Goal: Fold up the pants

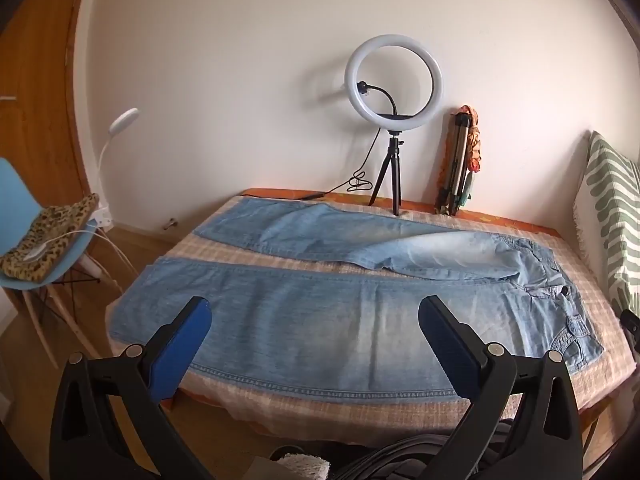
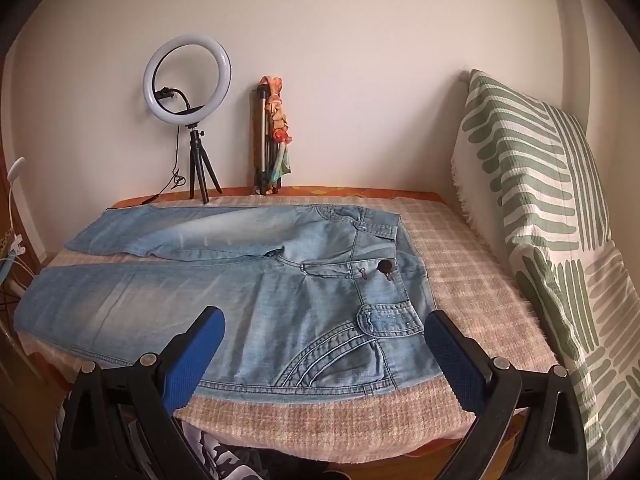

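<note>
fingers, left: my left gripper has its blue-padded fingers spread wide, nothing between them, hovering above the near leg, not touching cloth.
fingers, right: right gripper the same, released and empty, fingers apart over the hip pocket and waistband end.
pants: light blue jeans lie flat, front up, on the counter; legs run left, waistband right, button visible.
why laid so: legs splayed in a V with a strip of cloth cover bare between them, so I judge the first fold is leg onto leg.
why I hold so: one gripper per end of the near leg, tilted down, fingers wide; looks like setup to pinch the near edge at cuff side and waist side together. Not yet gripped.
progress: nothing folded, I'd say the very start.
surface: checked pinkish cloth over an orange-edged counter, near hem hanging off the front.
far edge: ring light on a small tripod, folded tripod with a scarf against the wall.
room: pale wall, green-patterned cushion at right, blue chair with leopard-print fabric at left, wooden door, wood floor.
</note>
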Action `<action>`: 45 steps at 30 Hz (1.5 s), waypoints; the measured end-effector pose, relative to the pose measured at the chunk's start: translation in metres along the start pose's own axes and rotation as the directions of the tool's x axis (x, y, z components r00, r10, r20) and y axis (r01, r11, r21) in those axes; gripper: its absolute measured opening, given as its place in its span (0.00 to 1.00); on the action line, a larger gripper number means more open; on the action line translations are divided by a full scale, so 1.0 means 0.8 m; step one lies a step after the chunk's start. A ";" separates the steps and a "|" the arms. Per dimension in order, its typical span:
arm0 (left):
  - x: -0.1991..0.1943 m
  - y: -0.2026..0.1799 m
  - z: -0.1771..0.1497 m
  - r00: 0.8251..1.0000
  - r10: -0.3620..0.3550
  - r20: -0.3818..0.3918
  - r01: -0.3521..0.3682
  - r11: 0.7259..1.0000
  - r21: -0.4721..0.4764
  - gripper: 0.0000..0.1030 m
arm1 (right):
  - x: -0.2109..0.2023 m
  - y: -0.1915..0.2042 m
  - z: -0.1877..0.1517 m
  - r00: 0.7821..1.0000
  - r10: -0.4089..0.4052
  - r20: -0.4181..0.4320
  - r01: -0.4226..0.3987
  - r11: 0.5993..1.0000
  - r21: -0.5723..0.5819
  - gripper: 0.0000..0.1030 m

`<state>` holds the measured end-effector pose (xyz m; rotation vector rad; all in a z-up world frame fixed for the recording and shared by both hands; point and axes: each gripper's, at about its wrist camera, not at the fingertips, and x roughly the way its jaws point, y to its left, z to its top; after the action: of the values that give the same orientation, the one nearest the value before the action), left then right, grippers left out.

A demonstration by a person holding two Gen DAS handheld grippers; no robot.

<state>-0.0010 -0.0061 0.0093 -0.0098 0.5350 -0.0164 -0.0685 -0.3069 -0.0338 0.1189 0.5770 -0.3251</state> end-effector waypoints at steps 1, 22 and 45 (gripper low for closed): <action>0.000 0.000 0.000 1.000 -0.002 0.000 0.002 1.000 0.001 1.00 | 0.000 0.001 0.000 1.000 -0.001 0.000 0.001 1.000 0.002 0.98; 0.004 0.003 -0.002 1.000 -0.007 -0.009 0.007 1.000 -0.010 1.00 | -0.007 0.004 0.007 1.000 -0.020 0.016 0.020 1.000 0.012 0.98; 0.002 0.004 -0.003 1.000 -0.007 -0.006 0.007 1.000 -0.010 1.00 | -0.009 0.006 0.009 1.000 -0.020 0.020 0.020 1.000 0.011 0.98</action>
<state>-0.0012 -0.0031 0.0062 -0.0219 0.5414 -0.0206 -0.0687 -0.3023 -0.0240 0.1204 0.5569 -0.3488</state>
